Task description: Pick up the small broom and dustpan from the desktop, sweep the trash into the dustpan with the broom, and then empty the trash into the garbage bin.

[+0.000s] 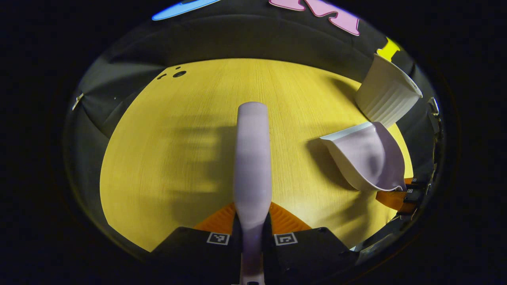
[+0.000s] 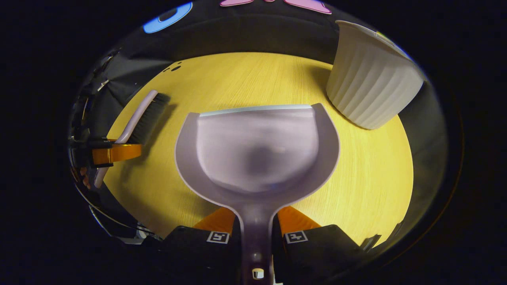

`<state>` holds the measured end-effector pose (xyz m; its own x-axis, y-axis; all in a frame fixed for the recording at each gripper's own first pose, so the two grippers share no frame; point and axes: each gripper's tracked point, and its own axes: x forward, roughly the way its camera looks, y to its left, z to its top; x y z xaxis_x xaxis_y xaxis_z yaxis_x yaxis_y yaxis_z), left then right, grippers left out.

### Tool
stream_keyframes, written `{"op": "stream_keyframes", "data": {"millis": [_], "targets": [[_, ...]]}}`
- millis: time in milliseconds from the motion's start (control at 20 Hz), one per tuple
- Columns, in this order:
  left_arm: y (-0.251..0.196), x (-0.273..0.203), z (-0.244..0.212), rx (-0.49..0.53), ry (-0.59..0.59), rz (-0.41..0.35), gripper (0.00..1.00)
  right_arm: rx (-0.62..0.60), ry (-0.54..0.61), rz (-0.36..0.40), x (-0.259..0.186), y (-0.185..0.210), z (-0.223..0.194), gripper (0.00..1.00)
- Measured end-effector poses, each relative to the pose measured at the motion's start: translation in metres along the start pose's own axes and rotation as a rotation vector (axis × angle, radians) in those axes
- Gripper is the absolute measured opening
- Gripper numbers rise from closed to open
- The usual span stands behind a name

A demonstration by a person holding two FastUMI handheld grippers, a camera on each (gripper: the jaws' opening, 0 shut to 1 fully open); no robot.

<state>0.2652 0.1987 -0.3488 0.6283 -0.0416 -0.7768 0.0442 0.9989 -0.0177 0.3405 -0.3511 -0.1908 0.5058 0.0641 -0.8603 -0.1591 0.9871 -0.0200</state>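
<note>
Over the surface (image 2: 376,166) we carry both tools: left tongs (image 1: 252,233) clenched on the broom (image 1: 252,158), right tongs (image 2: 255,233) on the dustpan (image 2: 257,150). Its pan looks empty, lip aimed at twelve o'clock, garbage bin (image 2: 368,79) at two — likely just tipped out.

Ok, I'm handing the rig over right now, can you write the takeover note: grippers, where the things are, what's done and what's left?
Left gripper: shut on the handle of the small pale-lilac broom with dark bristles, held over the yellow wooden desktop.
Right gripper: shut on the handle of the pale-lilac plastic dustpan, pan mouth pointing away, near the white ribbed garbage bin at the desk's far right.
Done: both tools are picked up.
No trash can be made out on the desktop or in the pan, so I can't tell whether sweeping is finished.
Left: check for trash, sweep if needed, then tip the pan into the bin.
</note>
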Motion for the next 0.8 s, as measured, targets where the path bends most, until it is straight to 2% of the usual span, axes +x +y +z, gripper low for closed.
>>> {"op": "stream_keyframes", "data": {"millis": [200, 250, 300, 350, 400, 450, 550, 600, 650, 700, 750, 800], "targets": [[0.001, 0.010, -0.002, 0.011, 0.045, 0.020, 0.27, 0.034, 0.065, 0.019, 0.004, -0.003, 0.005, 0.36], [-0.002, 0.009, -0.003, 0.007, 0.052, 0.021, 0.27, 0.052, 0.059, 0.022, 0.003, -0.004, 0.006, 0.43], [-0.004, 0.009, -0.003, 0.004, 0.063, 0.017, 0.27, 0.057, 0.058, 0.024, 0.004, -0.004, 0.007, 0.36], [-0.002, 0.010, -0.005, 0.004, 0.075, 0.016, 0.28, 0.061, 0.061, 0.027, 0.003, -0.002, 0.005, 0.37], [-0.002, 0.009, -0.005, 0.011, 0.077, 0.020, 0.29, 0.069, 0.071, 0.034, 0.003, 0.000, 0.003, 0.30], [0.000, 0.009, -0.005, 0.021, 0.076, 0.025, 0.29, 0.079, 0.079, 0.042, 0.003, 0.003, 0.002, 0.37], [-0.002, 0.008, -0.003, 0.044, 0.082, 0.039, 0.35, 0.100, 0.082, 0.061, 0.004, 0.005, 0.006, 0.39], [-0.003, 0.006, -0.003, 0.055, 0.077, 0.041, 0.36, 0.108, 0.083, 0.064, 0.004, 0.004, 0.007, 0.39], [-0.003, 0.003, -0.002, 0.066, 0.070, 0.042, 0.34, 0.115, 0.078, 0.065, 0.003, 0.003, 0.006, 0.30], [-0.005, 0.001, -0.001, 0.074, 0.064, 0.029, 0.34, 0.120, 0.070, 0.067, 0.000, 0.003, 0.008, 0.44], [-0.007, -0.004, -0.001, 0.079, 0.056, 0.017, 0.43, 0.123, 0.056, 0.073, -0.006, 0.004, 0.011, 0.55], [-0.008, -0.009, 0.000, 0.084, 0.041, 0.012, 0.49, 0.126, 0.038, 0.080, -0.012, 0.005, 0.015, 0.75]]}}
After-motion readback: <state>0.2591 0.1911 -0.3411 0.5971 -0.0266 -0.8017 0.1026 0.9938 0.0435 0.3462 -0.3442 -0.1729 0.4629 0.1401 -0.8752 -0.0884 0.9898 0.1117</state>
